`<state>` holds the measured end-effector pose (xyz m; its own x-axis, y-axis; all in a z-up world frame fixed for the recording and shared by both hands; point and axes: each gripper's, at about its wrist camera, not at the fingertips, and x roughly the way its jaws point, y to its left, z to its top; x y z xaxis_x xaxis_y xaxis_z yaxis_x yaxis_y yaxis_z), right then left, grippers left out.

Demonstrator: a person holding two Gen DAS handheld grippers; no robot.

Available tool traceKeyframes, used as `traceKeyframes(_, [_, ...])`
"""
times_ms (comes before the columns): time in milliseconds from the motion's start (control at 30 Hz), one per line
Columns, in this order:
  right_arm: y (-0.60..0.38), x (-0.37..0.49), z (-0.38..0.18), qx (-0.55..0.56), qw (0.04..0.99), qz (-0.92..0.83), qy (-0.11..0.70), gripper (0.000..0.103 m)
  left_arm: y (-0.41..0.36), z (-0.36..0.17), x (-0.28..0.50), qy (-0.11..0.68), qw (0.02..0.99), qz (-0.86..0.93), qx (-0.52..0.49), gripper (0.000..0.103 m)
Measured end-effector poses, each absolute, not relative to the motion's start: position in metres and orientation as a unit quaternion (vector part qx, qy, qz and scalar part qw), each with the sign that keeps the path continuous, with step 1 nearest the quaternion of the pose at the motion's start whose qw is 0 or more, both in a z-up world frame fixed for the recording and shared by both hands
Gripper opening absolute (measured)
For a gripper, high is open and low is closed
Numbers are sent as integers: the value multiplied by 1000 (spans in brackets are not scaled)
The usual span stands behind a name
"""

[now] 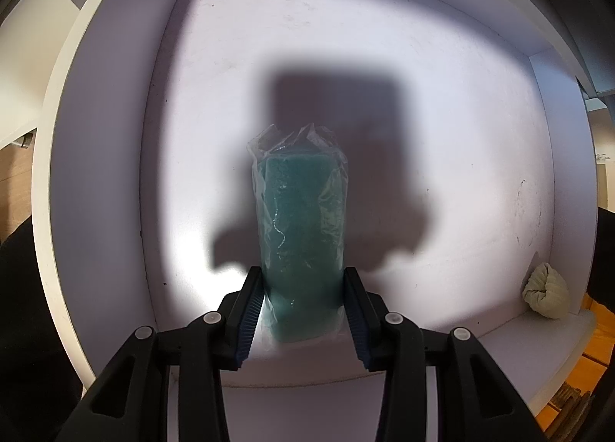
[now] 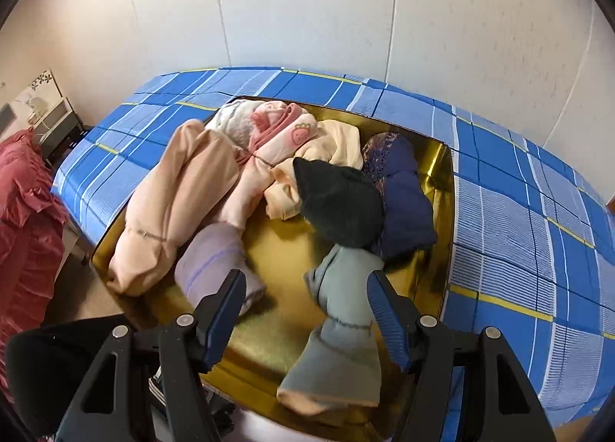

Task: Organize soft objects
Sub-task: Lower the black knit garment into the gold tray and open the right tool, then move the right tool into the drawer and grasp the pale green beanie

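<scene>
In the left wrist view, a green sponge [image 1: 300, 211] wrapped in clear plastic stands upright inside a white compartment [image 1: 384, 57]. My left gripper [image 1: 303, 276] is shut on its lower part, a pad pressing each side. In the right wrist view, my right gripper [image 2: 305, 280] hangs open over a gold tray [image 2: 276, 250] of soft clothes. A grey-blue sock [image 2: 342, 326] lies in the tray below the right finger, not pressed. Beyond it lie a black knit piece [image 2: 338, 203], a navy cloth [image 2: 403, 203], a lilac roll [image 2: 215, 261], a peach garment [image 2: 173, 203] and a pink strawberry cloth [image 2: 284, 130].
A cream cloth ball [image 1: 546, 296] sits in the compartment's right corner. The tray rests on a bed with a blue plaid cover [image 2: 519, 230] against a pale wall. Red ruffled fabric [image 2: 27, 211] and a small white nightstand [image 2: 57, 123] are at the left.
</scene>
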<state>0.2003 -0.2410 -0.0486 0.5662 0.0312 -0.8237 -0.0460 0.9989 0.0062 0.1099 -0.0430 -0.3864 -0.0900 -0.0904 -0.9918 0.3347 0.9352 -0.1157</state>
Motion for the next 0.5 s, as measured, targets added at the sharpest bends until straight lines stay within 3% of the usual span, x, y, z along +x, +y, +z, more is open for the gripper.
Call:
traceKeyframes(400, [-253, 130, -55, 8, 875, 67, 479, 66, -36, -386, 115, 728, 663, -160, 69, 36])
traceKeyframes(500, [-253, 98, -58, -30, 877, 82, 473, 69, -36, -386, 117, 729, 663, -159, 68, 36])
